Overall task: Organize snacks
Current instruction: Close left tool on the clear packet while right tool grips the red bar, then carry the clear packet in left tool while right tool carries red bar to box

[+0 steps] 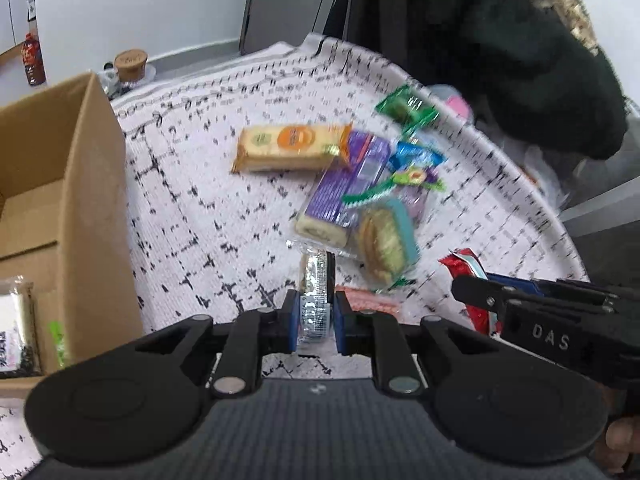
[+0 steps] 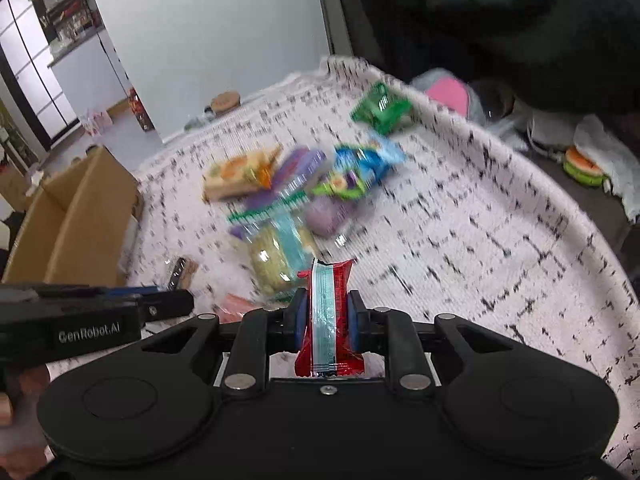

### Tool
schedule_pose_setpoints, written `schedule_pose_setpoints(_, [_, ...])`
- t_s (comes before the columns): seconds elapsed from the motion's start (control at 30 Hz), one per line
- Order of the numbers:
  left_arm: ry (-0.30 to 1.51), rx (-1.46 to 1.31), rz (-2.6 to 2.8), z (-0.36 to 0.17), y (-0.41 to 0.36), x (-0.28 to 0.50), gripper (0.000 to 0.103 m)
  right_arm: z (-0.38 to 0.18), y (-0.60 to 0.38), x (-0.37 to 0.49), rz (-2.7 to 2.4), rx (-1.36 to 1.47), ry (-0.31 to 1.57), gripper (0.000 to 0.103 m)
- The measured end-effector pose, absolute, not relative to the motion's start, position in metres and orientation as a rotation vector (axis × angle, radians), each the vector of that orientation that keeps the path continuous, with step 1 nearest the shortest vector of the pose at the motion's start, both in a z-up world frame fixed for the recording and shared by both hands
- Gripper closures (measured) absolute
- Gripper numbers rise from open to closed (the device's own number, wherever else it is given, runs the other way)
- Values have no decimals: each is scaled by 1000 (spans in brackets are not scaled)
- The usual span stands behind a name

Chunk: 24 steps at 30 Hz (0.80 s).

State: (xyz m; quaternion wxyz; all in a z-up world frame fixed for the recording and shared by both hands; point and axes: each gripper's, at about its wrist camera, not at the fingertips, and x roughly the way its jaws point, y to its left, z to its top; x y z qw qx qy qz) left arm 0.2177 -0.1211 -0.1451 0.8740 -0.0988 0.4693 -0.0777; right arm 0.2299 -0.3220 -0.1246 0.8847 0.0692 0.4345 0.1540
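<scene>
The silver-wrapped snack [image 1: 316,300] is pinched crosswise in the left gripper [image 1: 316,322], and the red snack packet [image 2: 330,316] likewise in the right gripper [image 2: 328,318]; both look light, crinkly and slippery, best held mid-body. Ahead at twelve o'clock lies the loose pile: a yellow cake bar [image 1: 288,146], a purple roll cake [image 1: 344,192], a green packet [image 1: 406,108]. The cardboard box [image 1: 68,184] stands open at nine o'clock, its wall the only hurdle.

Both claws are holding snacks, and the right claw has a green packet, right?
Not quite. Both claws do hold snacks, but the right claw is shut on a red packet, as the right wrist view shows. The green packet lies on the cloth.
</scene>
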Motion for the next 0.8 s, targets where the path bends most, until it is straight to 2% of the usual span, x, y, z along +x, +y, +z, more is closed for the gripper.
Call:
schedule_pose_setpoints(0.3, [839,-252,-187,-108,-90,198,87,-99,-284,229,404,215,877,83])
schedule_pose_setpoints(0.8, [748,-308,-74,-86,-10,171,87,-62,-206,211,503,166,794,83])
